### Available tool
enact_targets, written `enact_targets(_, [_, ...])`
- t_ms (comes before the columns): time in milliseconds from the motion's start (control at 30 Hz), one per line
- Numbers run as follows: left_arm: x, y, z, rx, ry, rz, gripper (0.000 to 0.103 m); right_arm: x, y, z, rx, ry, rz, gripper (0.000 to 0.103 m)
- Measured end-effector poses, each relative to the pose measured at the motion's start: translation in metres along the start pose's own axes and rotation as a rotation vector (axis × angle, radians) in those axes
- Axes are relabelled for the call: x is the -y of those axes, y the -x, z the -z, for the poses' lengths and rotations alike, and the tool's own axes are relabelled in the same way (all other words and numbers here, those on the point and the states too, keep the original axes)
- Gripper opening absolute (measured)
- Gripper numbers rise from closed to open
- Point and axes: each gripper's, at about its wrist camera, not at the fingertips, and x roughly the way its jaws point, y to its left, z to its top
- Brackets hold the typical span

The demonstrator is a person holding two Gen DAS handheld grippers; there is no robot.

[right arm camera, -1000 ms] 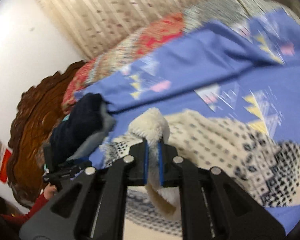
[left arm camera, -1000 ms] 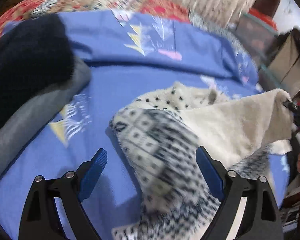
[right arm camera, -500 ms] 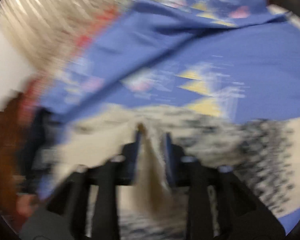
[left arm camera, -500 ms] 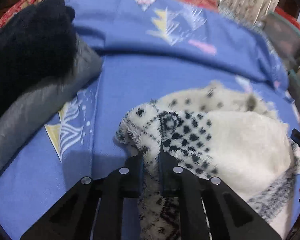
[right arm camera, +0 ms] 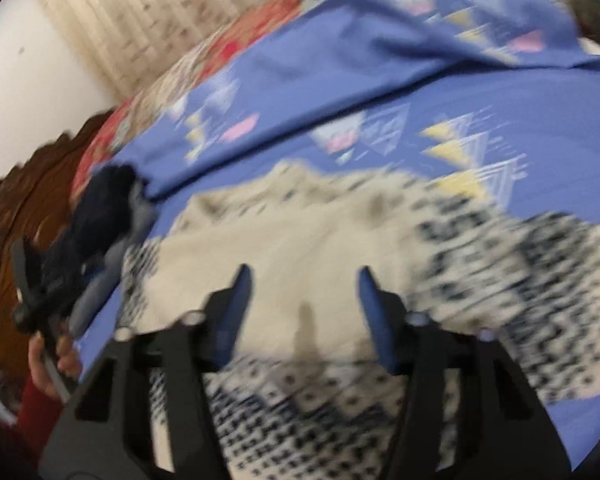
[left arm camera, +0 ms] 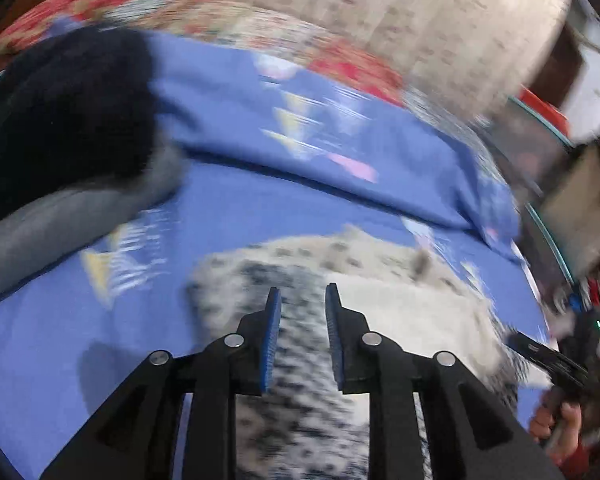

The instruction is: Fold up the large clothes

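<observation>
1. The left wrist view looks forward along the left claw (left arm camera: 300, 300), low and close over the fleece garment (left arm camera: 400, 312) on the bed (left arm camera: 260, 216), facing the curtain (left arm camera: 420, 20).
2. The right wrist view looks forward along the right claw (right arm camera: 304, 280), also close above the same garment (right arm camera: 284, 248), facing the curtain (right arm camera: 140, 12) and the wooden headboard (right arm camera: 16, 216) at the left.
3. Both views share the garment, the blue sheet and the dark clothes pile (left arm camera: 60, 128) (right arm camera: 108, 200); each view catches the other claw at its edge.
</observation>
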Motion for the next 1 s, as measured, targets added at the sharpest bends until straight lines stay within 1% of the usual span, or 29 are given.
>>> enact_targets(100, [0.029, -0.032, 0.011, -0.079, -0.134, -0.018, 0.048, -0.001, -0.021, 0.004, -0.051, 0.007, 0.03, 0.045])
enact_targets(133, [0.032, -0.043, 0.017, -0.105, -0.162, -0.026, 0.048, 0.004, -0.027, 0.005, -0.056, 0.003, 0.067, 0.044])
enact_targets(167, [0.034, -0.059, 0.024, -0.146, -0.193, -0.059, 0.049, 0.011, -0.032, 0.006, -0.063, 0.002, 0.134, 0.039])
enact_targets(200, [0.031, -0.07, 0.029, -0.175, -0.209, -0.097, 0.049, 0.021, -0.037, 0.007, -0.072, -0.002, 0.2, 0.021])
enact_targets(233, [0.026, -0.086, 0.038, -0.218, -0.228, -0.146, 0.049, 0.033, -0.039, 0.01, -0.073, -0.039, 0.213, 0.01])
enact_targets(267, [0.024, -0.094, 0.042, -0.233, -0.231, -0.151, 0.049, 0.041, -0.038, 0.01, -0.067, -0.076, 0.196, 0.008])
enact_targets(300, [0.02, -0.095, 0.047, -0.198, -0.228, -0.132, 0.049, 0.052, -0.035, 0.012, -0.056, -0.138, 0.152, 0.006])
enact_targets(333, [0.02, -0.094, 0.048, -0.184, -0.23, -0.128, 0.049, 0.057, -0.033, 0.012, -0.057, -0.16, 0.132, 0.006])
enact_targets(400, [0.024, -0.094, 0.05, -0.185, -0.241, -0.146, 0.049, 0.062, -0.025, 0.012, -0.053, -0.183, 0.091, 0.006])
enact_targets(433, [0.026, -0.095, 0.051, -0.186, -0.252, -0.156, 0.049, 0.062, -0.02, 0.012, -0.048, -0.187, 0.079, 0.009])
enact_targets(467, [0.026, -0.094, 0.052, -0.186, -0.259, -0.158, 0.049, 0.061, -0.003, 0.013, -0.024, -0.193, 0.071, 0.012])
enact_targets(533, [0.026, -0.094, 0.051, -0.184, -0.246, -0.145, 0.049, 0.066, 0.031, 0.018, 0.043, -0.199, 0.087, 0.032])
enact_targets(567, [0.023, -0.094, 0.049, -0.185, -0.235, -0.135, 0.05, 0.072, 0.054, 0.024, 0.086, -0.216, 0.099, 0.036])
enact_targets(600, [0.02, -0.094, 0.048, -0.183, -0.212, -0.112, 0.051, 0.08, 0.069, 0.029, 0.115, -0.234, 0.109, 0.042])
enact_targets(633, [0.018, -0.093, 0.046, -0.179, -0.191, -0.09, 0.053, 0.092, 0.09, 0.038, 0.148, -0.264, 0.13, 0.045])
enact_targets(700, [0.014, -0.091, 0.046, -0.179, -0.176, -0.062, 0.057, 0.127, 0.13, 0.054, 0.197, -0.353, 0.201, 0.051])
enact_targets(733, [0.015, -0.091, 0.046, -0.183, -0.186, -0.057, 0.062, 0.151, 0.15, 0.065, 0.222, -0.42, 0.249, 0.056])
enact_targets(767, [0.018, -0.092, 0.046, -0.189, -0.203, -0.053, 0.067, 0.173, 0.166, 0.073, 0.239, -0.49, 0.295, 0.058])
enact_targets(800, [0.023, -0.091, 0.046, -0.194, -0.227, -0.051, 0.07, 0.192, 0.176, 0.08, 0.251, -0.552, 0.324, 0.06])
enact_targets(833, [0.026, -0.09, 0.047, -0.195, -0.24, -0.047, 0.077, 0.215, 0.188, 0.089, 0.268, -0.629, 0.341, 0.061])
enact_targets(867, [0.029, -0.089, 0.046, -0.195, -0.244, -0.036, 0.085, 0.235, 0.197, 0.097, 0.281, -0.697, 0.349, 0.061])
enact_targets(900, [0.031, -0.088, 0.046, -0.196, -0.239, -0.017, 0.089, 0.25, 0.203, 0.103, 0.29, -0.751, 0.364, 0.061])
enact_targets(933, [0.033, -0.087, 0.047, -0.198, -0.234, 0.001, 0.097, 0.261, 0.205, 0.107, 0.301, -0.783, 0.362, 0.061])
enact_targets(967, [0.035, -0.087, 0.047, -0.202, -0.231, 0.012, 0.102, 0.277, 0.208, 0.109, 0.325, -0.828, 0.331, 0.061])
enact_targets(1000, [0.038, -0.086, 0.048, -0.21, -0.234, 0.023, 0.103, 0.284, 0.206, 0.108, 0.337, -0.847, 0.318, 0.062])
